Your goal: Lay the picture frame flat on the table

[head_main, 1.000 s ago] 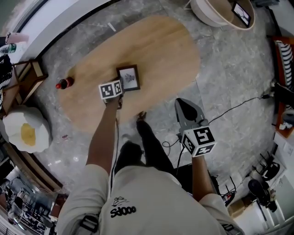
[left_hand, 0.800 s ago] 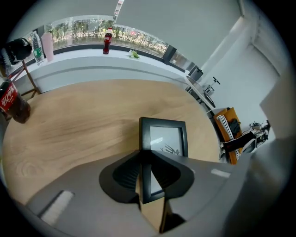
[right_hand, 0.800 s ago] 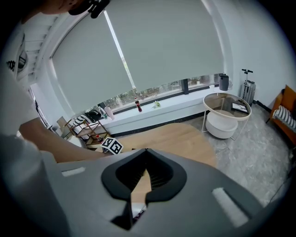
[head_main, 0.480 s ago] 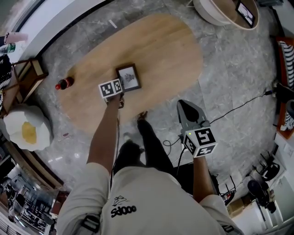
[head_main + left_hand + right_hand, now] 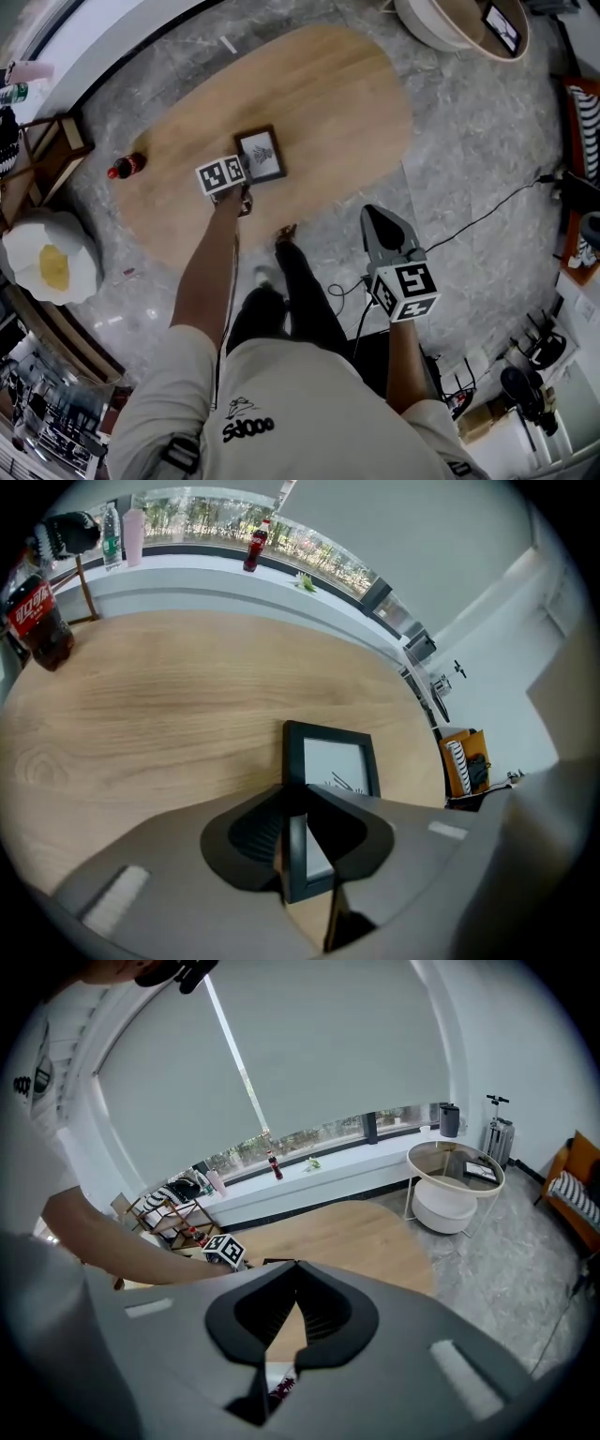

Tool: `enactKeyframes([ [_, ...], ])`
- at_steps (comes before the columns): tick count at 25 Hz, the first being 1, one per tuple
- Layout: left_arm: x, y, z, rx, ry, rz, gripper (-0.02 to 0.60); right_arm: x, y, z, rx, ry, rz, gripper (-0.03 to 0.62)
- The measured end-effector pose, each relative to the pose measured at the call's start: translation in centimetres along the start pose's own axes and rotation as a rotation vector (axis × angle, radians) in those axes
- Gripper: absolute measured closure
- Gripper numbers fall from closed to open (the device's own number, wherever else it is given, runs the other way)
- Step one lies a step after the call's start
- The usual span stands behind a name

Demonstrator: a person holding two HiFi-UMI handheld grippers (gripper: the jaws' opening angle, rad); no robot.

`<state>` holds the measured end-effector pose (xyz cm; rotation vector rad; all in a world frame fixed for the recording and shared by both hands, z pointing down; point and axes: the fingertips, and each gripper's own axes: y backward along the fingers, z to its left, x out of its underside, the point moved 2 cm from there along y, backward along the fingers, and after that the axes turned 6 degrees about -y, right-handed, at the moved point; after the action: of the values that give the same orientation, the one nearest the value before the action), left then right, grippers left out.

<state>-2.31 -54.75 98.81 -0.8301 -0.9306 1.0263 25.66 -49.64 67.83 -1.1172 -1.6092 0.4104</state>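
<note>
Picture frame [image 5: 261, 155] lowered onto desk [image 5: 328, 103] since earlier frame, judged nearly flat; edge clamped by left gripper [image 5: 298, 836]; right gripper [image 5: 292, 1330] closed, empty.

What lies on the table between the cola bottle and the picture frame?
Nothing. The left gripper view shows only bare wooden tabletop between the cola bottle and the picture frame.
</note>
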Motion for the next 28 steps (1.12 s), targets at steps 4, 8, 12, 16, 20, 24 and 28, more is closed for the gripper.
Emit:
enactKeyframes([
  [4,0.3,-0.1,0.2,0.037,0.043,-0.024,0.494,0.1,0.1,0.7,-0.004,0.031,0.003,0.591],
  [8,0.8,0.8,1.0,0.103,0.12,-0.066,0.428,0.0,0.3,1.7,-0.017,0.046,-0.005,0.591],
  [12,2.2,3.4,1.6,0.159,0.134,-0.088,0.423,-0.2,0.9,3.4,-0.034,0.073,-0.021,0.591],
  [16,5.0,7.1,2.0,0.195,0.162,-0.107,0.441,-0.6,2.2,5.9,-0.057,0.11,-0.05,0.591],
  [20,6.3,11.3,2.7,0.191,0.146,-0.165,0.49,-1.3,3.8,8.9,-0.067,0.146,-0.101,0.591],
  [24,7.4,15.9,3.2,0.195,0.077,-0.208,0.546,-1.3,6.4,12.3,-0.064,0.167,-0.143,0.591],
  [28,8.4,20.8,2.8,0.185,-0.084,-0.223,0.572,-0.3,9.0,15.6,-0.063,0.173,-0.182,0.591],
])
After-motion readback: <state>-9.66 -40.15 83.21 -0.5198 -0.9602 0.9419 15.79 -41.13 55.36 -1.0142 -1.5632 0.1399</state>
